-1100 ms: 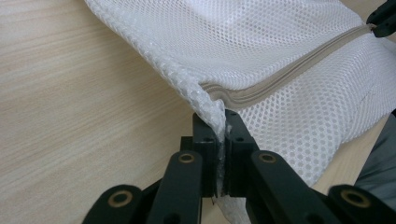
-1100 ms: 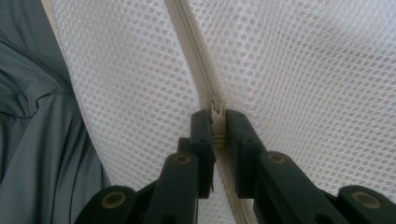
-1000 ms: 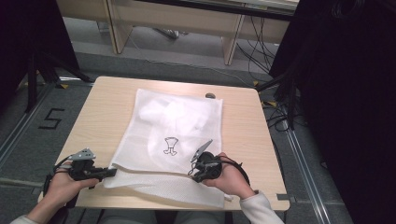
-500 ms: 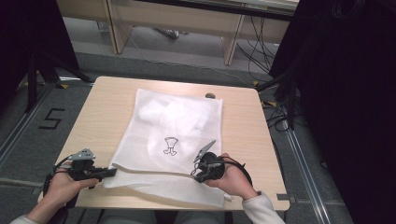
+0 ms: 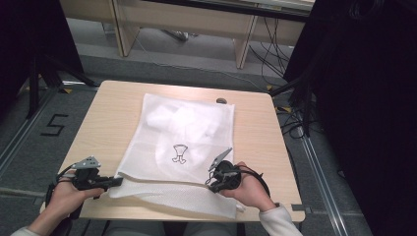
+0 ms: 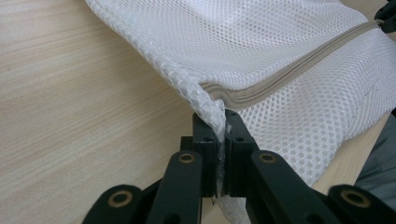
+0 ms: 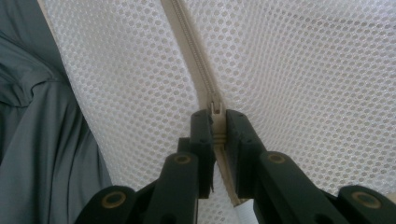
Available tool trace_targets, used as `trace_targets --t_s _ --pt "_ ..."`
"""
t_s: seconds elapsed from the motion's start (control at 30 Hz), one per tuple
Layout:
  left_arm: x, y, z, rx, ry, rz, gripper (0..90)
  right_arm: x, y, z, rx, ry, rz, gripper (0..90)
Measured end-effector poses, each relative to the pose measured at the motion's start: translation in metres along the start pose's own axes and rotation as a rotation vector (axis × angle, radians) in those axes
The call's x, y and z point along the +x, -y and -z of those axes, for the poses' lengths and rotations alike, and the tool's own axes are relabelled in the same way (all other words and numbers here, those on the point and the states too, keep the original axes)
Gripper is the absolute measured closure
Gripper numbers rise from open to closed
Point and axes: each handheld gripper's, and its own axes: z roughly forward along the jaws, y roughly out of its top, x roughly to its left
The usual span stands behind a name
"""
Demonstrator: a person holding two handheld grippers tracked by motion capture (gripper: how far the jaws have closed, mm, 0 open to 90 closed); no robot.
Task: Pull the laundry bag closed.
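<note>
A white mesh laundry bag [image 5: 182, 142] lies flat on the wooden table [image 5: 108, 113], with pale clothing inside and a small black drawing on its front. A beige zipper [image 5: 162, 181] runs along its near end. My left gripper [image 5: 117, 181] is shut on the bag's near left corner [image 6: 210, 107], where the zipper tape ends. My right gripper [image 5: 210, 183] is shut on the zipper pull [image 7: 215, 112], with the zipper line [image 7: 191, 51] running away from the jaws across the mesh.
A small dark spot [image 5: 221, 101] sits near the table's far edge. Wooden furniture legs [image 5: 243, 44] and cables [image 5: 280, 59] stand on the floor beyond the table. Bare tabletop lies left and right of the bag. Grey fabric [image 7: 42, 140] shows below the table edge.
My right gripper has shifted slightly to the right along the zipper. The left gripper has stayed in place on the corner.
</note>
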Motion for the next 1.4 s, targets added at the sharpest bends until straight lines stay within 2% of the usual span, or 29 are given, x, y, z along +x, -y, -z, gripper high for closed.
trace_targets --t_s 0.4,0.7,1.4 --pt "0.000 0.000 -0.001 0.003 -0.009 0.000 85.0 -0.001 -0.001 0.001 0.031 0.027 0.016 82.3" --pt "0.000 0.000 0.000 0.000 -0.006 0.006 85.0 -0.001 0.000 0.001 0.046 0.017 0.031 82.3" --pt "0.001 0.001 -0.001 0.010 -0.008 0.006 85.0 -0.014 0.029 0.007 0.086 0.029 -0.023 82.3"
